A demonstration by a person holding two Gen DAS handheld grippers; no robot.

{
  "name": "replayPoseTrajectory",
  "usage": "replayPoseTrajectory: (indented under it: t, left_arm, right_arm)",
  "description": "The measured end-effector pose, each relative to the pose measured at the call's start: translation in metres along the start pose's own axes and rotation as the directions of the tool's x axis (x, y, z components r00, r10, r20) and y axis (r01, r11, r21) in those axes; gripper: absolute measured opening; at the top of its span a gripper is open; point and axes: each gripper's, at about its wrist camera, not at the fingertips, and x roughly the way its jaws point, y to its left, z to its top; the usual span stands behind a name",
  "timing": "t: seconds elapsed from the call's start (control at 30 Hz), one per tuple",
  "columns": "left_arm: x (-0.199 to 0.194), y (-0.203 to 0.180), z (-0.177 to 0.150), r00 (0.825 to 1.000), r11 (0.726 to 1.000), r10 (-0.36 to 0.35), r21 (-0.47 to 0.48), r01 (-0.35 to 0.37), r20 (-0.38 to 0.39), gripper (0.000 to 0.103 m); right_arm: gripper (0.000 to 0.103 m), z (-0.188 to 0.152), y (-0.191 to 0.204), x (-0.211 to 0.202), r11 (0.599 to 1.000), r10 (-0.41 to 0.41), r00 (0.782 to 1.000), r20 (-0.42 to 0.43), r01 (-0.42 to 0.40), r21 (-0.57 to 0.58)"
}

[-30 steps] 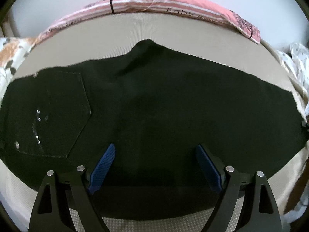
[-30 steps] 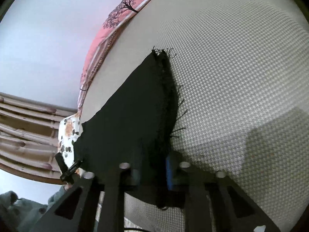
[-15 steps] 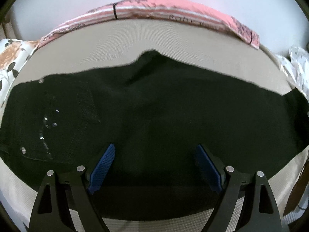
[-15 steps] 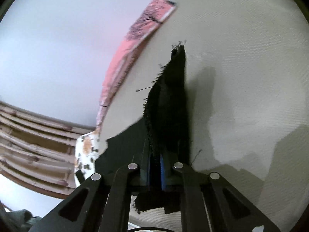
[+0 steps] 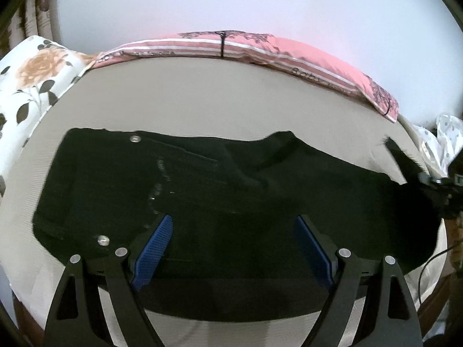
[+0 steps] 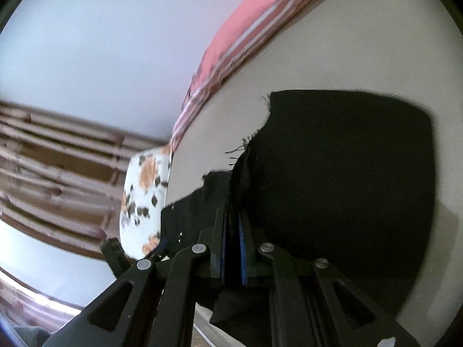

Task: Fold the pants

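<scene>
Your right gripper (image 6: 231, 248): fingers pinched narrow on frayed hem of pants (image 5: 231, 202), cloth hiding blue pads; seen from left wrist, cut off at frame edge. Your left gripper (image 5: 234, 248): fingers wide, hovering over pants, gripping nothing. One pair black pants spread across beige mattress (image 5: 202, 95). Two metal studs visible. One pink blanket (image 5: 318, 57), print partly legible: "Baby". One floral pillow (image 5: 31, 69).

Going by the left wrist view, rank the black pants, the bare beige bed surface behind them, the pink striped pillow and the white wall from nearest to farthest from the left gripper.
1. Black pants: right under and between the open fingers of the left gripper.
2. Beige bed surface: the bare strip beyond the pants.
3. Pink striped pillow: along the bed's far edge.
4. White wall: behind the pillow, at the top.
</scene>
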Motion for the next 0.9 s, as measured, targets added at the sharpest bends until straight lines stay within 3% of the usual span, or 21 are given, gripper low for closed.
replayPoseTrajectory:
  t: [0.13,0.23,0.5,0.6,0.67,0.73,0.8,0.9]
  left_arm:
    - [-0.013,0.012,0.001,0.999,0.999,-0.029,-0.015,0.03,0.016,0.086]
    - [-0.019,0.015,0.002,0.998,0.998,-0.067,-0.008,0.068,0.02,0.086]
    - [-0.017,0.009,0.005,0.987,0.987,-0.161,0.021,0.161,0.02,0.086]
    - [-0.014,0.005,0.007,0.981,0.981,-0.191,0.022,0.191,0.01,0.086]
    - [-0.013,0.002,0.009,0.978,0.978,-0.208,0.023,0.208,0.007,0.086]
    - [-0.01,0.0,0.01,0.965,0.965,-0.261,0.012,0.261,-0.016,0.086]
    - [-0.002,-0.002,0.011,0.946,0.947,-0.32,-0.018,0.32,-0.056,0.086]
    - [0.017,-0.006,0.012,0.892,0.902,-0.43,-0.102,0.419,-0.139,0.086]
  right_arm:
    - [0.008,-0.004,0.027,0.057,0.999,-0.008,0.996,-0.092,0.004,-0.051]
    - [0.008,-0.014,0.04,0.094,0.993,-0.067,0.984,-0.162,0.05,-0.108]
    - [0.009,-0.052,0.06,0.161,0.95,-0.221,0.924,-0.311,0.132,-0.281]
    - [0.011,-0.064,0.07,0.177,0.918,-0.297,0.899,-0.321,0.177,-0.354]
    - [0.012,-0.063,0.07,0.173,0.921,-0.302,0.902,-0.307,0.194,-0.338]
    - [0.015,-0.059,0.069,0.155,0.925,-0.297,0.917,-0.267,0.207,-0.32]
    - [0.03,-0.055,0.068,0.134,0.916,-0.313,0.923,-0.223,0.232,-0.327]
    - [0.036,-0.051,0.062,0.098,0.913,-0.326,0.931,-0.166,0.264,-0.311]
